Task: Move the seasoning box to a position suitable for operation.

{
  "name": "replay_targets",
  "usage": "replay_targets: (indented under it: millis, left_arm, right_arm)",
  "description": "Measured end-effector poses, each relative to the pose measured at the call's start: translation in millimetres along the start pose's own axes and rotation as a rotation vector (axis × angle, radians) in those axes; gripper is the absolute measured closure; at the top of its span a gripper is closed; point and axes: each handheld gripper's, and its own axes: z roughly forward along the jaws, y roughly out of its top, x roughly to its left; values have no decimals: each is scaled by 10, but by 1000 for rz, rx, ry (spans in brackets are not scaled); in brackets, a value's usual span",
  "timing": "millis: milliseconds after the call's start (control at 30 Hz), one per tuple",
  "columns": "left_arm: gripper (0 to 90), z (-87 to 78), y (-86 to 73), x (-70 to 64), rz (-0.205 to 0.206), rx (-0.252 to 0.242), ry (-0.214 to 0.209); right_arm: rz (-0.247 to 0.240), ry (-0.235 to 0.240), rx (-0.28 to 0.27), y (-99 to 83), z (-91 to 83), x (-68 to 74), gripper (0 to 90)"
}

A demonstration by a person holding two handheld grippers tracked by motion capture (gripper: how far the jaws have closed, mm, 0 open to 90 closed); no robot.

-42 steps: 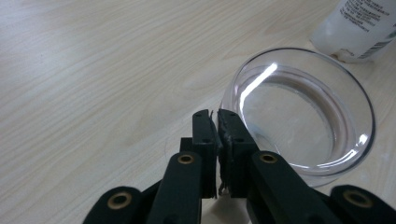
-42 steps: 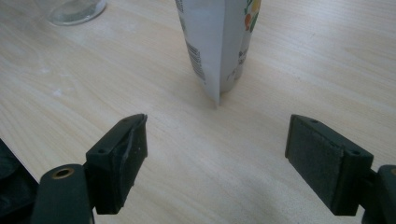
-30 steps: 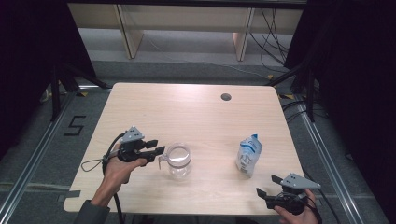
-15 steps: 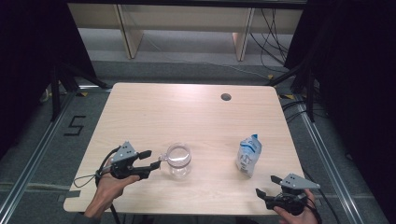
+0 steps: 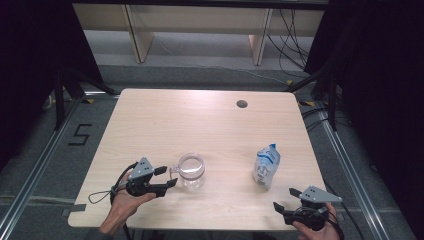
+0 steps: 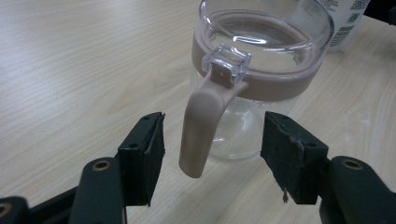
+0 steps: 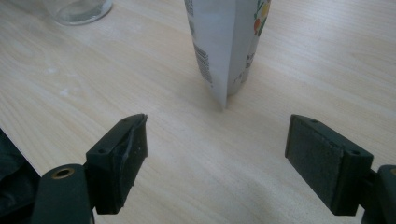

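A clear glass jug (image 5: 191,171) with a beige band and a beige handle (image 5: 174,170) stands on the near left part of the table. My left gripper (image 5: 169,176) is open just left of it. In the left gripper view the handle (image 6: 201,126) hangs between the two pads without touching either, and the jug (image 6: 261,60) rises behind it. A white and blue pouch (image 5: 265,165) stands upright at the near right. My right gripper (image 5: 284,199) is open, low by the front edge, a short way from the pouch (image 7: 224,42). Nothing lies between the right gripper (image 7: 217,154) jaws.
The light wood table (image 5: 200,125) has a round cable hole (image 5: 242,104) at the back right. Its front edge runs just under both hands. Shelving and cables stand behind the table, and dark curtains hang on both sides.
My left gripper dropped toward the near edge, then slid right until its open jaws flank the jug's handle. The right gripper, jug and pouch stayed put.
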Motion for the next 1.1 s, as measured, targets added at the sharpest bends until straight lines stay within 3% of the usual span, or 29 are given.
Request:
replay_targets:
  millis: [133, 167, 233, 433, 500, 533, 567, 633, 667, 700, 733, 1033, 1100]
  left_arm:
    - [401, 19, -4, -7, -2, 1, 5]
    - [404, 23, -2, -12, -3, 1, 5]
    - [411, 41, 1, -15, 2, 5, 5]
    - [435, 77, -4, -40, 5, 13, 1]
    - [446, 84, -3, -47, 10, 13, 5]
    - [452, 91, -4, -45, 14, 9, -4]
    - [460, 95, -4, -46, 16, 8, -2]
    - [475, 103, 0, -47, 24, 13, 3]
    - [482, 106, 0, -47, 27, 15, 7]
    - [490, 111, -1, -48, 24, 14, 8]
    - [499, 112, 1, -45, 31, 13, 11]
    - [618, 126, -1, -17, 67, 2, 16]
    - [652, 113, 7, -7, 96, 21, 16]
  right_arm:
    - [0, 0, 0, 1, 0, -2, 217]
    - [33, 9, 10, -3, -2, 23, 217]
    - [-6, 1, -2, -3, 4, -5, 217]
    - [-5, 4, -1, -1, 4, -2, 217]
    - [34, 9, 10, -2, -2, 24, 217]
    - [36, 9, 2, -4, 6, 27, 217]
    - [6, 15, 2, -1, 8, -1, 217]
    - [13, 10, -3, -3, 11, 3, 217]
    - [46, 7, 5, -5, 4, 33, 217]
    - [36, 11, 3, -4, 7, 28, 217]
    - [14, 15, -4, -3, 14, 6, 217]
    - [14, 15, 5, 1, 10, 7, 217]
    - [14, 13, 2, -2, 17, 8, 217]
